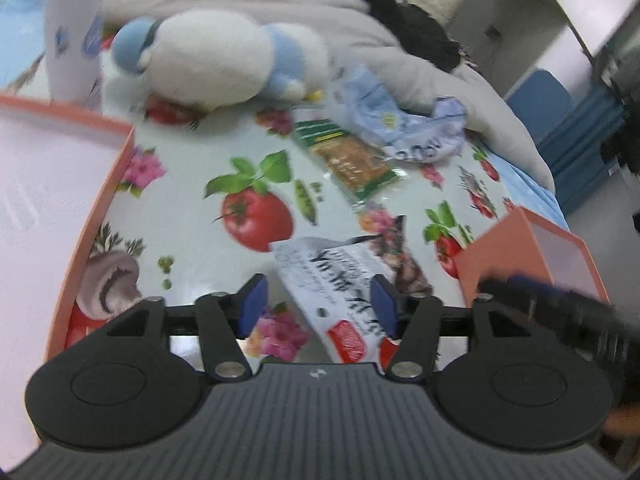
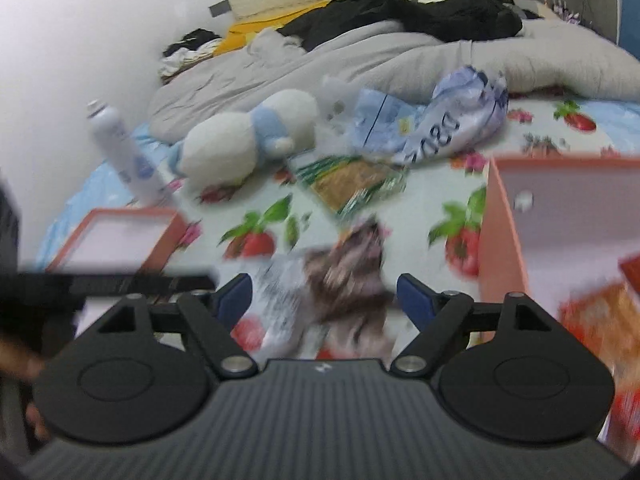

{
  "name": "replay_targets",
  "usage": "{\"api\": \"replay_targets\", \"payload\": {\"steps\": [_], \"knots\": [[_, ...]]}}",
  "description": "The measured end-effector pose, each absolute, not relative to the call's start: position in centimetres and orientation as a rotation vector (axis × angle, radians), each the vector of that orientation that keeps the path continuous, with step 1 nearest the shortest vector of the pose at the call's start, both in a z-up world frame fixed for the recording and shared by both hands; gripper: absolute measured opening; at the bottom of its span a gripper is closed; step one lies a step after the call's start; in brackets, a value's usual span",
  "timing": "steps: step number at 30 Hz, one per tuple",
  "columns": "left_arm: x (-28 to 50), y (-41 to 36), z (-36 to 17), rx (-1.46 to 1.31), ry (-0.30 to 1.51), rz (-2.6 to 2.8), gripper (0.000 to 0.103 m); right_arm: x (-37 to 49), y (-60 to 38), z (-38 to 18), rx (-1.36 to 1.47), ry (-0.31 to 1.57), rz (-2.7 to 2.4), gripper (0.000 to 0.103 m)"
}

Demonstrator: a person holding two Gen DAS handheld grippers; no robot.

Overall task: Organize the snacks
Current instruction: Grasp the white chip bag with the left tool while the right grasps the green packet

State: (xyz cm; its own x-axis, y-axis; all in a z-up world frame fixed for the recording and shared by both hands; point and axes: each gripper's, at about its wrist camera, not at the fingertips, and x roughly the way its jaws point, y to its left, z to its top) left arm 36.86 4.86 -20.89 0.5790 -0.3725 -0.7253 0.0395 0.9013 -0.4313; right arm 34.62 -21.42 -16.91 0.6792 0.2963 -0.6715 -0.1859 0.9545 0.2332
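Snacks lay loose on a fruit-and-vegetable cloth spread over a bed. Nearest, a white packet with large black Chinese characters, too blurred to read, and a red patch sat under the left gripper, whose blue pads were spread and touching nothing. The right gripper hung over the same packet, jaws likewise wide and empty. Orange boxes flanked the cloth, one left, one right. Farther on lay a green cracker pack, print unreadable, then a crumpled blue bag with letters resembling "OREO". Beside them rested a plush toy and a white bottle, before a grey duvet.
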Motion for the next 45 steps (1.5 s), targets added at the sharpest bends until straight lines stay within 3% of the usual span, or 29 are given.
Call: {"api": "replay_targets", "payload": {"steps": [6, 13, 17, 19, 25, 35, 41, 45], "knots": [[36.6, 6.8, -23.1, -0.594, 0.882, -0.26, 0.065, 41.2, -19.9, -18.7, 0.109, 0.816, 0.265, 0.081], [36.9, 5.5, -24.6, -0.636, 0.946, -0.31, 0.065, 46.9, -17.9, -20.6, -0.068, 0.86, 0.314, 0.081], [37.4, 5.0, -25.6, -0.632, 0.945, -0.32, 0.064, 50.3, -17.7, -21.6, -0.157, 0.879, 0.352, 0.083], [37.7, 4.7, -25.9, -0.634, 0.939, -0.339, 0.064, 51.7, -17.6, -22.2, -0.178, 0.892, 0.383, 0.089], [38.7, 3.4, -26.4, -0.585, 0.941, -0.406, 0.064, 54.5, -17.6, -24.3, -0.217, 0.969, 0.411, 0.089], [39.3, 0.6, -26.8, -0.392, 0.955, -0.483, 0.065, 53.7, -16.1, -25.5, -0.288, 1.002, 0.519, 0.092], [39.5, 0.2, -26.8, -0.381, 0.945, -0.46, 0.064, 52.9, -15.4, -25.3, -0.299, 0.996, 0.54, 0.077], [39.6, -0.7, -26.9, -0.365, 0.938, -0.421, 0.052, 51.8, -14.6, -25.1, -0.326, 0.984, 0.556, 0.067]]}}
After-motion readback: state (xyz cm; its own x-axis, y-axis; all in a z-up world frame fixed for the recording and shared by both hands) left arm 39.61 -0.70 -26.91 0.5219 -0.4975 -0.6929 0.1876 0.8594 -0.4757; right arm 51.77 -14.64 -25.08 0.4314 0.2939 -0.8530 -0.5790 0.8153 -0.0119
